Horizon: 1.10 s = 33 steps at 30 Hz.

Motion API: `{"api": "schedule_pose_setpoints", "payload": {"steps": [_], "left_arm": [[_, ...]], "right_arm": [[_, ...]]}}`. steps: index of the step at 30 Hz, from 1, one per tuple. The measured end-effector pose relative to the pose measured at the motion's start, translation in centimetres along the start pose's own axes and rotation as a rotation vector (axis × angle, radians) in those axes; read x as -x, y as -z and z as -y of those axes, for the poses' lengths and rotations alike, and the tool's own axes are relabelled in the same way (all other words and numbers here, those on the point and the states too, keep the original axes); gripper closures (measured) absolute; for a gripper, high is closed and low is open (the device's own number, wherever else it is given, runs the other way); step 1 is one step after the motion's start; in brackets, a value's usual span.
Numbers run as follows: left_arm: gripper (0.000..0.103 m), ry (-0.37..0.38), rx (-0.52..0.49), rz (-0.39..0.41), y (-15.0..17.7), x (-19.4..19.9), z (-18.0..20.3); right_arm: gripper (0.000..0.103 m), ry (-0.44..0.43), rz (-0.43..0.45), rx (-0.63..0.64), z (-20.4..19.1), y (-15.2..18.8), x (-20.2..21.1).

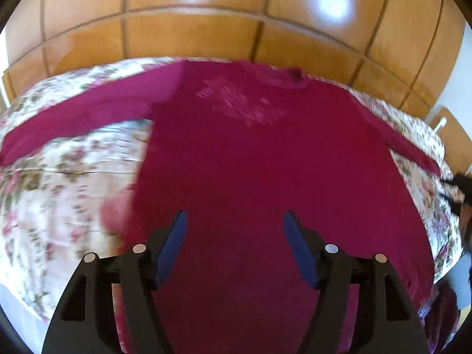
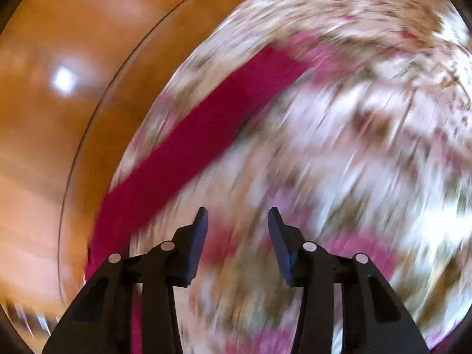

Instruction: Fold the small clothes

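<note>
A magenta long-sleeved top (image 1: 250, 153) lies spread flat on a floral bedspread (image 1: 59, 194), with a faint pale print on its chest and one sleeve stretched out to the left. My left gripper (image 1: 235, 221) hovers over the lower part of the top, jaws wide apart, nothing between the blue pads. In the right wrist view, which is heavily blurred, one magenta sleeve (image 2: 188, 147) runs diagonally across the bedspread (image 2: 339, 147). My right gripper (image 2: 238, 216) stands open over the floral cloth, just right of that sleeve, with nothing held.
A glossy wooden wardrobe wall (image 1: 206, 35) stands behind the bed. Wooden surface (image 2: 59, 118) borders the bedspread on the left in the right wrist view. At the right edge of the left wrist view a dark object (image 1: 460, 188) sits by the bed's edge.
</note>
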State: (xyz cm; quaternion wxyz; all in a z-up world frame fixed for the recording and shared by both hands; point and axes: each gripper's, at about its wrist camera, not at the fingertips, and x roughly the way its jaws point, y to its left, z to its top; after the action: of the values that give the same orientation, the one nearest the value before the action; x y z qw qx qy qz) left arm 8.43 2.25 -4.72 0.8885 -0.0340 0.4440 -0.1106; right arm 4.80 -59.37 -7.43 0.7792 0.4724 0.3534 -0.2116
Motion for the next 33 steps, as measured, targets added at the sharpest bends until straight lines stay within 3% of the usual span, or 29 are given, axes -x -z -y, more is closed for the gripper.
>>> {"api": "schedule_pose_setpoints", "payload": {"steps": [4,8,10,11,13,14,18,23,28,31,33], "left_arm": [[0.036,0.000,-0.036,-0.047,-0.2,-2.0,1.5],[0.036,-0.012,-0.038,-0.081,0.0,-3.3,1.6],[0.036,-0.012,-0.034,-0.080,0.0,-3.5,1.4],[0.036,-0.012,-0.036,-0.078,-0.1,-3.6,1.4],[0.036,-0.010,-0.040,-0.075,-0.1,-3.6,1.3],[0.036,-0.005,-0.038,-0.072,-0.2,-3.6,1.2],[0.036,0.038,0.021,-0.068,-0.7,-3.3,0.2],[0.036,0.076,0.102,-0.051,-1.2,-2.6,-1.5],[0.036,0.104,0.171,-0.027,-2.0,-1.7,-3.5],[0.036,0.112,0.189,-0.001,-2.7,-1.2,-4.5],[0.036,0.121,0.203,0.015,-3.3,-0.9,-5.1]], "right_arm": [[0.062,-0.017,0.056,-0.132,1.4,-5.4,-2.2],[0.062,0.000,0.054,-0.163,0.5,-7.8,-5.3],[0.072,0.048,0.041,-0.114,-0.3,-8.5,-6.5],[0.096,0.089,0.032,-0.069,-0.8,-7.9,-6.2],[0.097,0.146,0.045,0.066,-4.1,-7.4,-6.0],[0.097,0.124,0.053,0.113,-5.6,-7.0,-5.5],[0.098,-0.049,0.076,0.288,-13.7,-4.2,-3.1],[0.098,-0.273,0.018,0.523,-25.8,2.8,-2.3],[0.098,-0.397,-0.121,0.710,-35.8,13.3,-5.2],[0.098,-0.449,-0.241,0.793,-39.4,19.5,-7.6],[0.092,-0.475,-0.313,0.811,-40.7,22.3,-9.1]]}}
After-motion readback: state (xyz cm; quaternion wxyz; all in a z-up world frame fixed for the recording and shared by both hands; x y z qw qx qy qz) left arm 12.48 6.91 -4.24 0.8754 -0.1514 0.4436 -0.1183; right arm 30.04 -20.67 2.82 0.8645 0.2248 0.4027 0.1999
